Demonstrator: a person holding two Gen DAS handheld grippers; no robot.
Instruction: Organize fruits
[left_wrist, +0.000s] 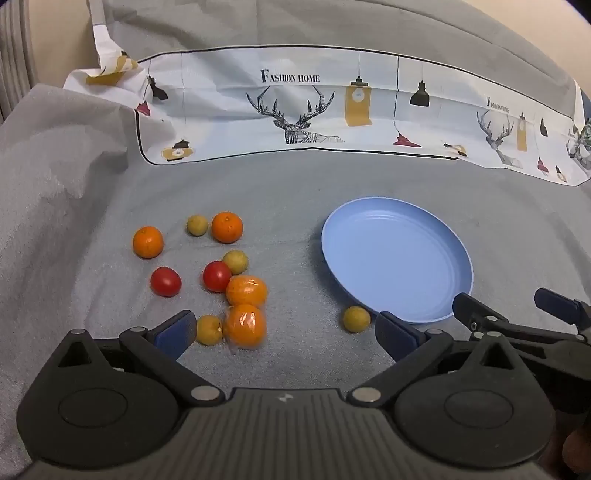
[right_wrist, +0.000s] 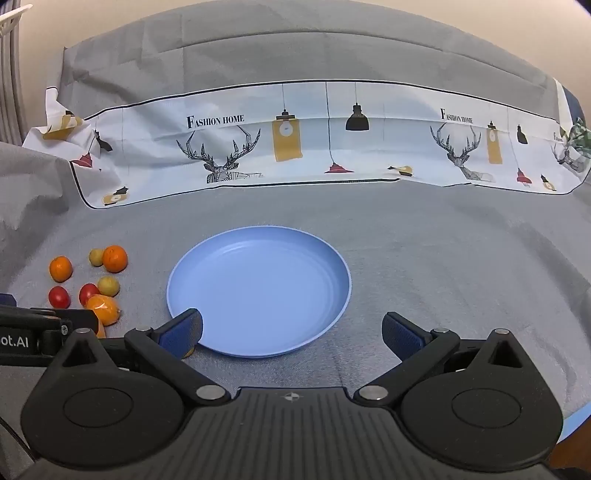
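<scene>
On the grey cloth lie two bare oranges (left_wrist: 148, 242) (left_wrist: 227, 227), two red tomatoes (left_wrist: 166, 281) (left_wrist: 217, 276), two plastic-wrapped oranges (left_wrist: 246, 290) (left_wrist: 246, 326) and several small yellow-green fruits (left_wrist: 235, 262). One of these yellow-green fruits (left_wrist: 356, 319) lies alone by the near rim of the blue plate (left_wrist: 397, 254), which holds nothing. My left gripper (left_wrist: 284, 328) hovers open over the near fruits with nothing between its fingers. My right gripper (right_wrist: 291, 330) is open above the near edge of the plate (right_wrist: 258, 291). It also shows at the right of the left wrist view.
A white printed cloth (left_wrist: 295, 110) with deer and lamp pictures lies across the back. Grey fabric rises in folds at the left (left_wrist: 55, 166). The fruit cluster (right_wrist: 88, 284) sits left of the plate; bare grey cloth (right_wrist: 461, 277) extends to its right.
</scene>
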